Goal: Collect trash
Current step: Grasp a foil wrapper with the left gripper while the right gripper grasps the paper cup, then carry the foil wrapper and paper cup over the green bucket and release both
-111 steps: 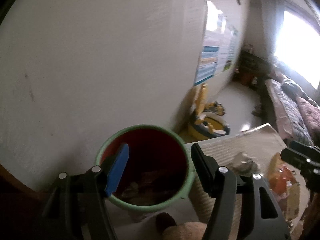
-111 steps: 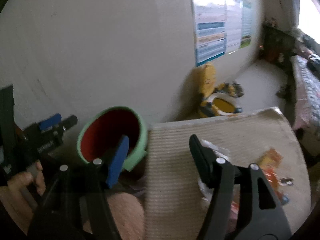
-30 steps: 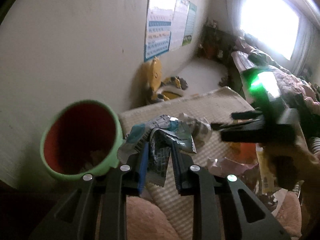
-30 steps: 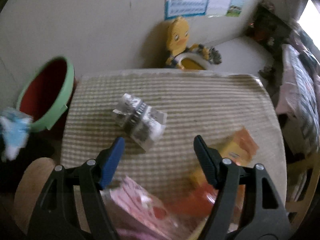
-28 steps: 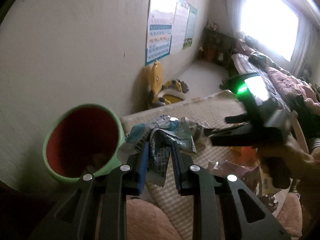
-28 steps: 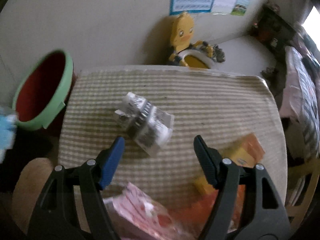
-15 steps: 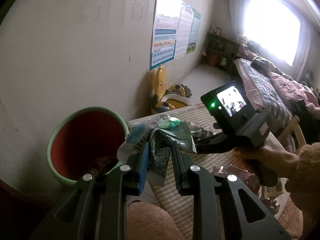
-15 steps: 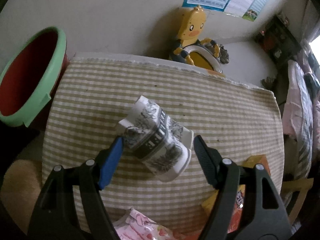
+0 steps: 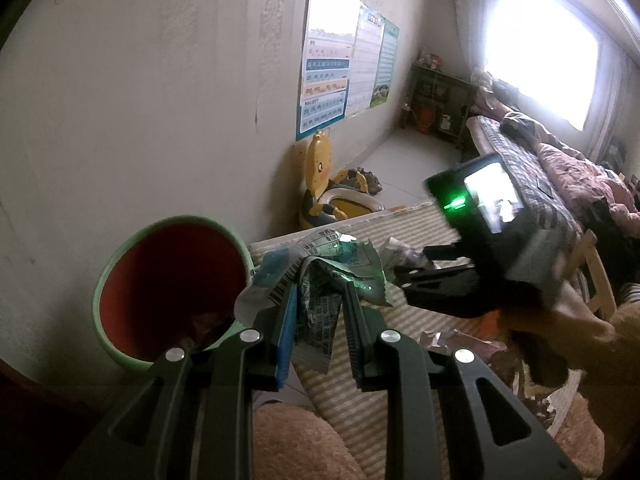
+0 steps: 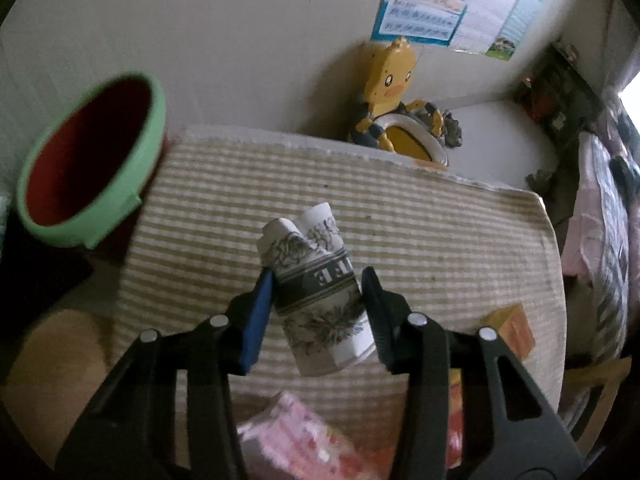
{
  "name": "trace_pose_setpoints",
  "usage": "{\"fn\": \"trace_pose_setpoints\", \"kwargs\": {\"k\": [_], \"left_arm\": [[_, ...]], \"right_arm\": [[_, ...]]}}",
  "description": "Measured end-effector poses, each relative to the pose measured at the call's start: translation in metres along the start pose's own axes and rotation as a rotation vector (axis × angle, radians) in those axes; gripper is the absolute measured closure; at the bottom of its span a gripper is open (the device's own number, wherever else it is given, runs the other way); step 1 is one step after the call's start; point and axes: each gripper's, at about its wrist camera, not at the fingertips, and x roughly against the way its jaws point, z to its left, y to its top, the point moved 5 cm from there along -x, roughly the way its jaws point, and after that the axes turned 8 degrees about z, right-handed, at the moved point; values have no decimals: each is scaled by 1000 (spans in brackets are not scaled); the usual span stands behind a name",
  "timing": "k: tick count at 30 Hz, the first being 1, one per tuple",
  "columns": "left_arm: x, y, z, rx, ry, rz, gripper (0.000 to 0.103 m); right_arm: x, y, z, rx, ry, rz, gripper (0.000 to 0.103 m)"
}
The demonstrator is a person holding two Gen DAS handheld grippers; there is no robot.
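While the left gripper (image 9: 318, 316) pinches a crumpled wrapper (image 9: 320, 280) beside the green-rimmed bin (image 9: 168, 288), the right gripper (image 10: 318, 300) has its fingers pressed against a crushed paper cup (image 10: 316, 288) on the striped table (image 10: 440, 240). Beyond the table's far edge stands a yellow duck potty (image 10: 396, 120) against the wall.
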Motion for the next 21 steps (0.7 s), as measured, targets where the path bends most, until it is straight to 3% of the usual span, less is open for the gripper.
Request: {"fn": "trace_pose_setpoints", "kwargs": {"k": [4, 10, 21], "left_arm": [[1, 0, -3, -2, 6, -1, 82], [11, 2, -16, -37, 9, -22, 82], [36, 6, -16, -31, 30, -59, 82]], "right_arm": [[34, -16, -7, -84, 41, -43, 59], [86, -48, -10, -152, 27, -129, 59], [164, -66, -17, -200, 33, -297, 59]]}}
